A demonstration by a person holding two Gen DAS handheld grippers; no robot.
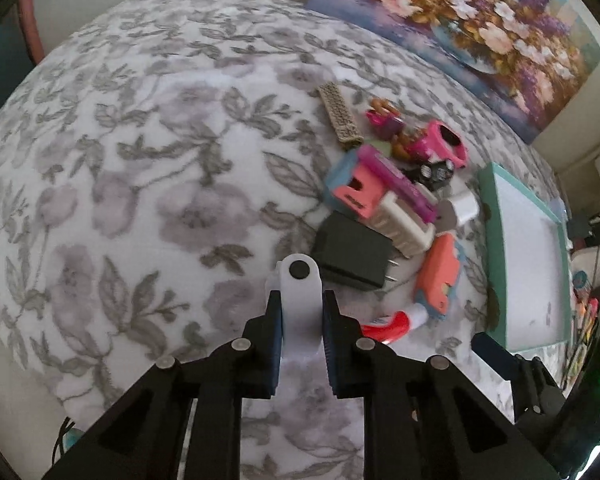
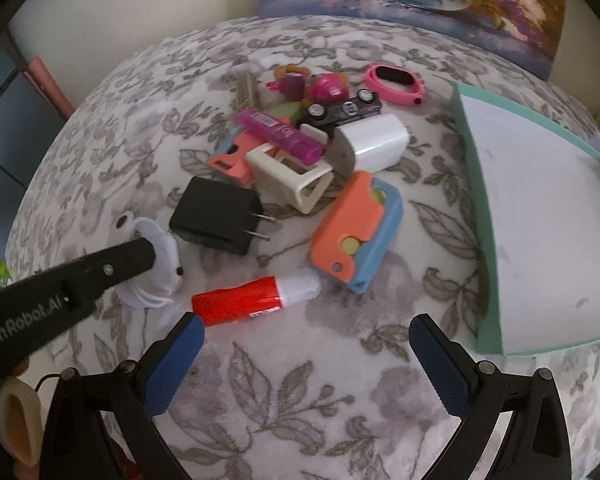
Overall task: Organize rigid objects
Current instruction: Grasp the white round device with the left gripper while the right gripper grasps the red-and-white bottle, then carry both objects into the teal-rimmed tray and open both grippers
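On the floral grey-and-white cloth (image 1: 148,168), a heap of small rigid things lies beside a teal tray (image 2: 474,216) with a white floor, which stands at the right and holds nothing visible. The left gripper (image 1: 300,312) has its jaws pressed together on a white plastic piece (image 1: 300,292) with a black dot at its tip, just in front of the black plug adapter (image 1: 352,254). From the right wrist view this same white piece (image 2: 156,256) sits at the left edge of the heap, with the left gripper's black finger across it. The right gripper (image 2: 306,354) hangs with its blue-padded jaws spread wide and nothing between them, just short of the red-and-white tube (image 2: 252,298). Beyond the tube lie an orange-and-blue case (image 2: 356,232), a cream holder (image 2: 292,180), a white charger cube (image 2: 372,144), a purple tube (image 2: 280,130), a black toy car (image 2: 344,110) and a pink band (image 2: 396,82)
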